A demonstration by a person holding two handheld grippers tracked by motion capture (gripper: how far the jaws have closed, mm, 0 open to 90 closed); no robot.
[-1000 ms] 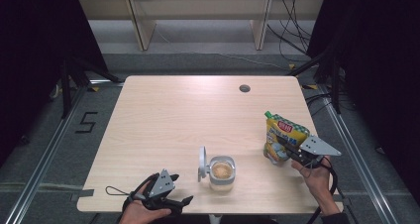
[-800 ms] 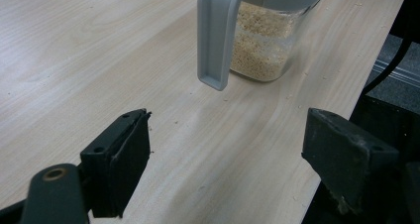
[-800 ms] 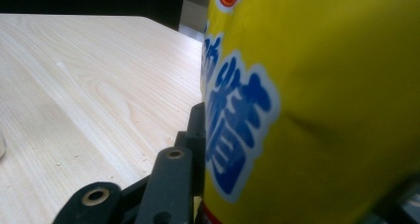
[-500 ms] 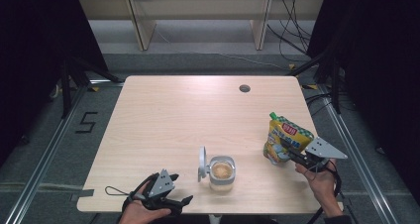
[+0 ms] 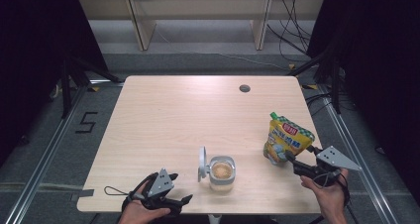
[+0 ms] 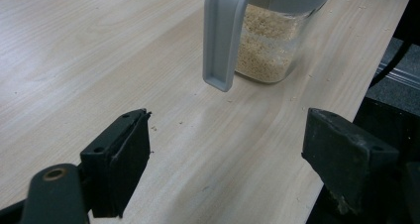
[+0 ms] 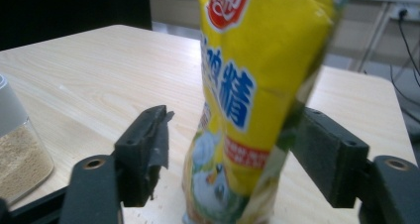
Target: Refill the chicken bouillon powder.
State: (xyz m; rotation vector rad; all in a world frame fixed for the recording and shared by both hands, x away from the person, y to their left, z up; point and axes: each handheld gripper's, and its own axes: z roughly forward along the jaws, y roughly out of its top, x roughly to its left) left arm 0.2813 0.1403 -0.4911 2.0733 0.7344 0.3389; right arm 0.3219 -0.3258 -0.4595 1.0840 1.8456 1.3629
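A yellow pouch with blue and red print stands upright on the right of the wooden table. My right gripper sits at its base. Its jaws have just been opening; the pouch is between them, with a gap on the left side. A clear jar of pale granules stands near the front edge, its grey lid flipped up. My left gripper rests at the front edge, open and empty, pointing at the jar and lid.
A small round hole sits in the tabletop at the far right. Shelving and cables lie on the floor beyond the table. The table's front edge runs just under both hands.
The right gripper's jaws have spread off the pouch, and the hand has drawn back to the right and toward the person. The pouch stays standing. The left hand is unmoved.
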